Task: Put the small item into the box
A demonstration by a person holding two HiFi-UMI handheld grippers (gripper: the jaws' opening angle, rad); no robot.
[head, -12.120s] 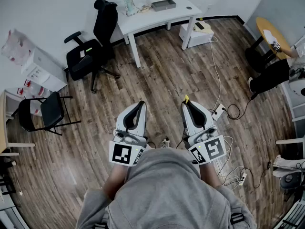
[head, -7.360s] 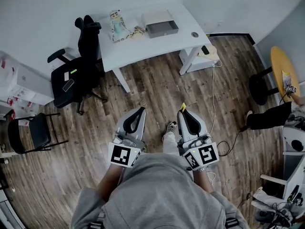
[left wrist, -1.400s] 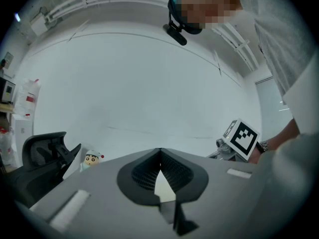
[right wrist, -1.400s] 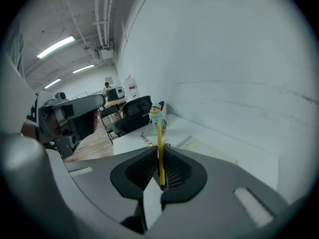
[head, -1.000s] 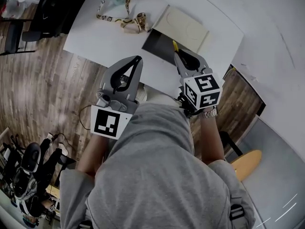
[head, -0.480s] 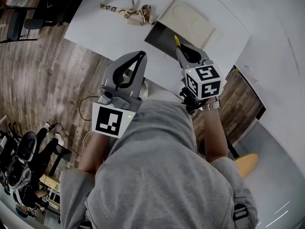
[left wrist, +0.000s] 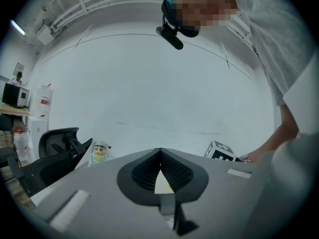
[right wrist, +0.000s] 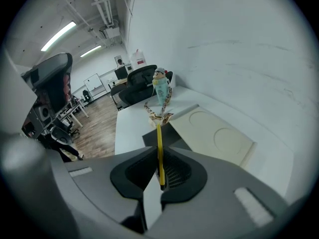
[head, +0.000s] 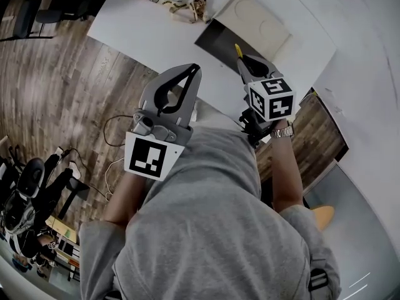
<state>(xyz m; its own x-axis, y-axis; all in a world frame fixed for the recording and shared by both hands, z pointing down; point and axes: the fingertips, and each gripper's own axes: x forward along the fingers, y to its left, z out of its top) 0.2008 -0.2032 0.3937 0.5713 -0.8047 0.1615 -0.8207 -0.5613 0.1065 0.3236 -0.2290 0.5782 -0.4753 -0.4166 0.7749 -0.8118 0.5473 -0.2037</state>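
Observation:
A thin yellow item [head: 237,47] sticks out of my right gripper [head: 242,58], which is shut on it. In the right gripper view the yellow item [right wrist: 159,136] runs forward from the right gripper [right wrist: 160,152] toward the open box [right wrist: 167,139], which has a dark inside and a cream lid [right wrist: 217,136] folded back. The box [head: 219,39] and its lid [head: 262,20] lie on the white table [head: 144,30], just beyond the right gripper. My left gripper [head: 195,69] is shut and holds nothing, over the table's near edge, left of the box. Its jaws [left wrist: 160,151] meet at the tips.
A patterned lanyard [head: 181,2] lies on the table left of the box, with a small cartoon figure [right wrist: 159,86] behind it. A black office chair [right wrist: 142,78] stands past the table's far end. A white wall runs along the right. Wood floor and cables lie to the left.
The person has walked from the open floor up to the table. In the last second both grippers moved a little nearer the box, the right still holding the yellow item.

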